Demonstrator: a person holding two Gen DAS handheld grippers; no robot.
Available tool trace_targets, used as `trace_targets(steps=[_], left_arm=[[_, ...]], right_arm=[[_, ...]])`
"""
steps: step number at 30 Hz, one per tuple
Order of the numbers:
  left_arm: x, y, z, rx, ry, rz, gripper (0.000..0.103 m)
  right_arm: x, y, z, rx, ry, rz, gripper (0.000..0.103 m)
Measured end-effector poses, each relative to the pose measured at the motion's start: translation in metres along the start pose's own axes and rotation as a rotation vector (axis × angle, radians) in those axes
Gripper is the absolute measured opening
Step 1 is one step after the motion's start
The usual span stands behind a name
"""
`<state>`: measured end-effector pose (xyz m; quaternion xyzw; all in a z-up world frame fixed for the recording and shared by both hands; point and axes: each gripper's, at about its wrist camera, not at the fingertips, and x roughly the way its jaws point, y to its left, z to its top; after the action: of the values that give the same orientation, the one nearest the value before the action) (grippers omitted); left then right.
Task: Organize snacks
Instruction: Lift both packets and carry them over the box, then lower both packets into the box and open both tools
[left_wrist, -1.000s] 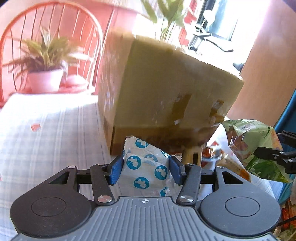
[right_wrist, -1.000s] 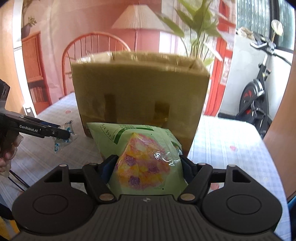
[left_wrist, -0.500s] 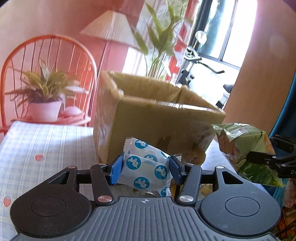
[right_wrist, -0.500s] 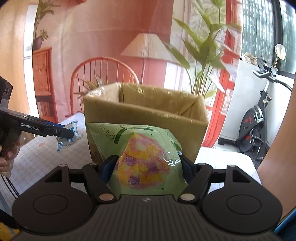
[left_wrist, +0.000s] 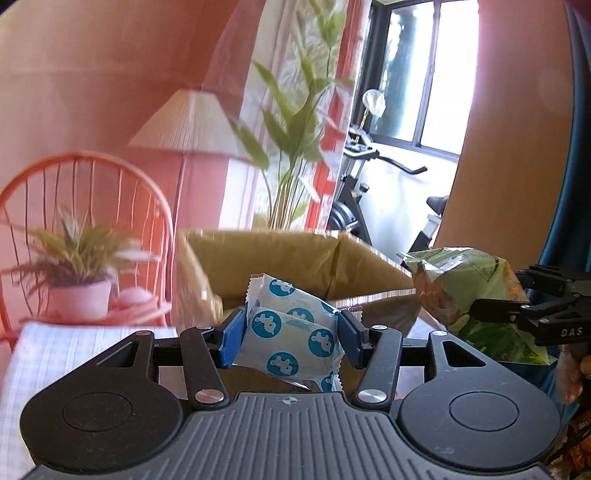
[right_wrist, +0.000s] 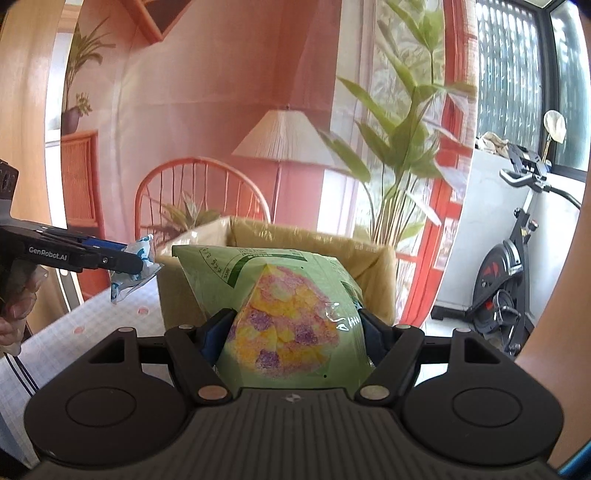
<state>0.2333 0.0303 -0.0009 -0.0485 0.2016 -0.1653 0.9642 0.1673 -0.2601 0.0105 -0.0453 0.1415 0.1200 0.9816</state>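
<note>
My left gripper (left_wrist: 290, 338) is shut on a white snack packet with blue round marks (left_wrist: 291, 336), held in the air just in front of the open cardboard box (left_wrist: 280, 258). My right gripper (right_wrist: 293, 338) is shut on a green bag of yellow and purple chips (right_wrist: 284, 306), also raised before the box (right_wrist: 314, 240). In the left wrist view the green bag (left_wrist: 465, 280) hangs at the right in the other gripper (left_wrist: 495, 301). In the right wrist view the white packet (right_wrist: 135, 271) shows at the left in the left gripper (right_wrist: 129, 258). The box's inside is hidden from here.
The box stands on a table with a checked cloth (right_wrist: 92, 325). Behind it are an orange wire chair (left_wrist: 74, 206), a potted plant (left_wrist: 77, 273), a floor lamp (right_wrist: 288, 136) and a tall leafy plant (right_wrist: 402, 147). An exercise bike (right_wrist: 517, 280) stands at the right.
Both grippers have risen with their snacks. The box now sits lower in both views and its open top rim has come into sight.
</note>
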Motion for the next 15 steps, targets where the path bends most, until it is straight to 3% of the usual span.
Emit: trace_targets(steps=[7, 15], left_arm=[[0.023, 0.0, 0.046, 0.005, -0.032, -0.013, 0.057], [0.085, 0.004, 0.081, 0.013, 0.041, -0.026, 0.057]], right_arm=[[0.026, -0.02, 0.042, 0.069, -0.055, 0.016, 0.073], [0.091, -0.041, 0.082, 0.215, -0.075, 0.037, 0.073]])
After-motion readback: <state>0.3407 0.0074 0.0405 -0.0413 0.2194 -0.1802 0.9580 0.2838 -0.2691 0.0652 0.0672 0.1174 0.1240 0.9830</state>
